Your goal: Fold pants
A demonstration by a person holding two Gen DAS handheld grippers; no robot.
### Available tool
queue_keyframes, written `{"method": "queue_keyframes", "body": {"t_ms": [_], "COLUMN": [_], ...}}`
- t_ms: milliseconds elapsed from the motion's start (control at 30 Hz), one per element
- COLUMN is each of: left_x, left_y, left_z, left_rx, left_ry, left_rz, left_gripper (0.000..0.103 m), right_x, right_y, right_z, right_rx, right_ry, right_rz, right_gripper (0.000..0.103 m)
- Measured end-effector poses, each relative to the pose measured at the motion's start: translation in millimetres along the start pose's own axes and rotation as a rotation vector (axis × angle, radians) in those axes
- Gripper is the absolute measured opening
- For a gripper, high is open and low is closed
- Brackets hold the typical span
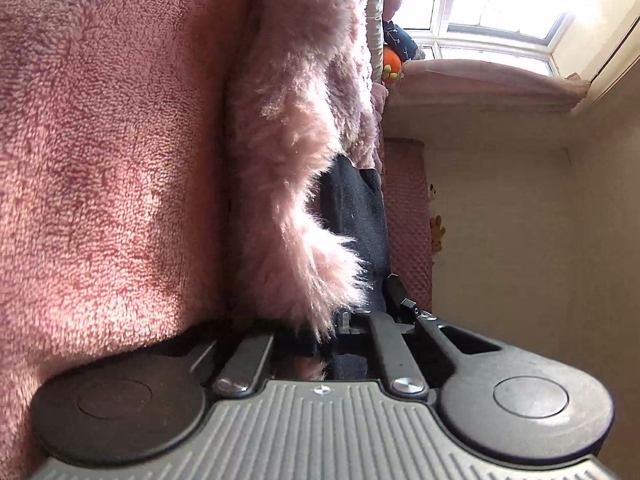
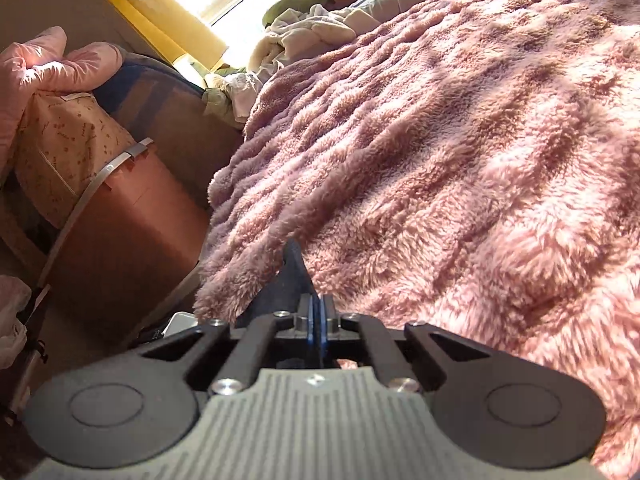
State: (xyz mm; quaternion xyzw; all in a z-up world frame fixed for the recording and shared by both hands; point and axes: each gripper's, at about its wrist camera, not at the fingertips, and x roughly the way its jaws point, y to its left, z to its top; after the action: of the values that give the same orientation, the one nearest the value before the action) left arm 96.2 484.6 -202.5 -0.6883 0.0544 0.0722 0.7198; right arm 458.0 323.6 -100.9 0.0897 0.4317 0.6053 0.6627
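The pants (image 1: 352, 208) are dark cloth, mostly buried under the shaggy pink blanket (image 1: 304, 160). In the left wrist view a strip of them runs down between the fingers of my left gripper (image 1: 360, 296). Its right finger (image 1: 396, 288) presses against the cloth, while fur hides the other finger. In the right wrist view my right gripper (image 2: 319, 300) has its blue pads (image 2: 314, 320) closed together at the blanket's edge. A dark peak of the pants (image 2: 290, 276) sticks up from the pinch, and the pink blanket (image 2: 440, 160) fills the bed beyond.
Left of the bed stand a brown storage bin (image 2: 132, 240) and a pink patterned bag (image 2: 60, 152). White clothes (image 2: 304, 36) are piled at the far end by a bright window. A pink fleece (image 1: 100, 160) lies close on the left gripper's left, a pale wall (image 1: 520, 240) on its right.
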Motion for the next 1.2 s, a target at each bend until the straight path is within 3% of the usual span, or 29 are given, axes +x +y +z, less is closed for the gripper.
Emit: {"method": "queue_keyframes", "body": {"t_ms": [67, 133, 167, 200, 233, 267, 400, 500, 567, 667, 800, 867, 1000, 1067, 1133, 1200], "left_x": [6, 5, 5, 6, 9, 6, -27, -40, -46, -53, -64, -63, -50, -32, -15, -13], "left_y": [-7, -13, -15, -17, -20, -21, -40, -73, -97, -136, -171, -178, -182, -178, -165, -148], "left_z": [-1, -2, -3, -3, -2, -4, -16, -29, -39, -64, -115, -144, -196, -222, -252, -278], "left_rx": [0.017, 0.046, 0.054, 0.062, 0.066, 0.067, 0.155, 0.243, 0.276, 0.363, 0.46, 0.477, 0.518, 0.543, 0.536, 0.496], "left_ry": [-0.002, -0.003, -0.003, 0.0, 0.004, 0.006, -0.041, -0.107, -0.069, -0.014, 0.079, 0.114, 0.264, 0.37, 0.479, 0.503], "left_rz": [0.021, 0.04, 0.041, 0.04, 0.038, 0.04, 0.113, 0.073, 0.009, -0.031, -0.008, 0.018, 0.045, 0.071, 0.096, 0.124], "left_gripper": [0.009, 0.009, 0.009, 0.011, 0.014, 0.02, 0.047, 0.065, 0.067, 0.071, 0.071, 0.071, 0.071, 0.071, 0.067, 0.065], "right_x": [-5, 4, 9, 11, 9, 3, -82, -187, -257, -339, -424, -464, -505, -497, -477, -462], "right_y": [-13, -13, -10, -7, -3, 1, 44, 79, 90, 94, 93, 89, 77, 66, 46, 30], "right_z": [2, 3, 3, 4, 4, 7, 27, 30, 21, -7, -78, -124, -205, -231, -252, -268], "right_rx": [0.09, 0.073, 0.068, 0.069, 0.071, 0.067, -0.087, -0.253, -0.265, -0.264, -0.324, -0.27, -0.099, -0.063, 0.005, 0.044], "right_ry": [-0.025, 0.061, 0.108, 0.136, 0.133, 0.101, -0.152, -0.291, -0.328, -0.286, -0.17, -0.155, -0.185, -0.124, -0.035, 0.004], "right_rz": [-0.031, -0.074, -0.108, -0.135, -0.155, -0.173, -0.377, -0.431, -0.444, -0.506, -0.727, -0.828, -0.874, -0.829, -0.751, -0.703], "right_gripper": [0.0, 0.002, 0.011, 0.041, 0.053, 0.063, 0.075, 0.079, 0.079, 0.079, 0.071, 0.066, 0.046, 0.046, 0.055, 0.059]}}
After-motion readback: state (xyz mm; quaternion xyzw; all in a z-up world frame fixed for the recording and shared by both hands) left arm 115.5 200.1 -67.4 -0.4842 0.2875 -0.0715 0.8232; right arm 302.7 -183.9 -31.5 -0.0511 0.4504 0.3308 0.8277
